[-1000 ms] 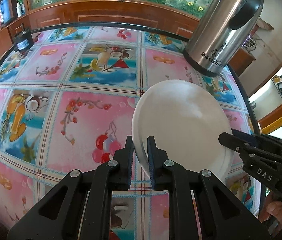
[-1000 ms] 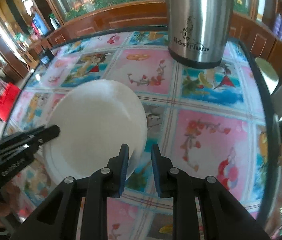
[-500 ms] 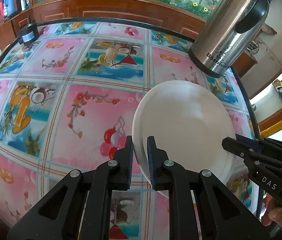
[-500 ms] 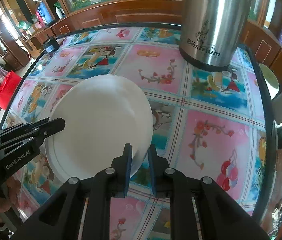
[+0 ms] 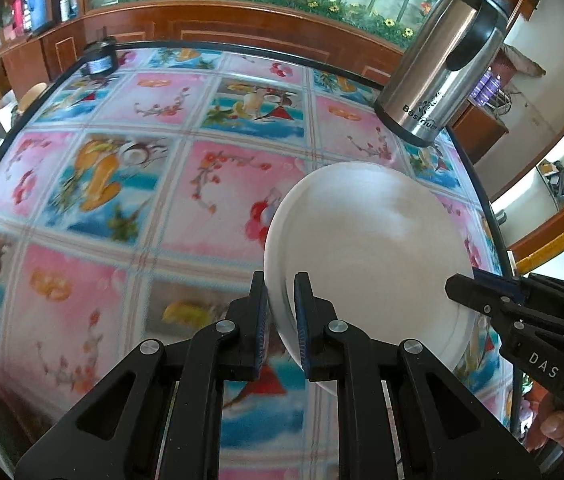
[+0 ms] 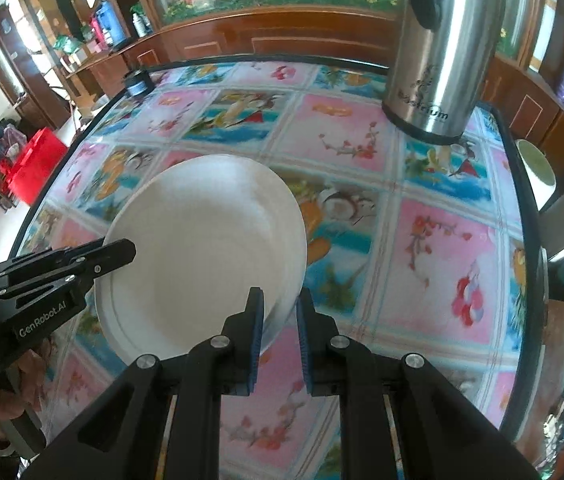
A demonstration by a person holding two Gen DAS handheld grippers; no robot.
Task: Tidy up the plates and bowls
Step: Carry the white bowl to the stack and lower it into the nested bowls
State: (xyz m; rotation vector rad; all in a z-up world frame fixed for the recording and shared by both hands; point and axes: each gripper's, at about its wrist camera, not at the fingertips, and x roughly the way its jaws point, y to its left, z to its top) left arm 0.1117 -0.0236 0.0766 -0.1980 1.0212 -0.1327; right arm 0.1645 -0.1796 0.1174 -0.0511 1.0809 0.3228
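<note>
Left gripper [image 5: 282, 312] clamped on left rim of white plate [image 5: 365, 248]; plate between both grippers, above patterned table [image 5: 122, 200]; right gripper [image 6: 280, 320] closed on opposite rim, jaws just closed down onto it. Judged: stiff, glazed, slippery, breakable, moderately heavy; hold by rim at 2 opposite edges, keep level; steel kettle [image 5: 441, 68] near
</note>
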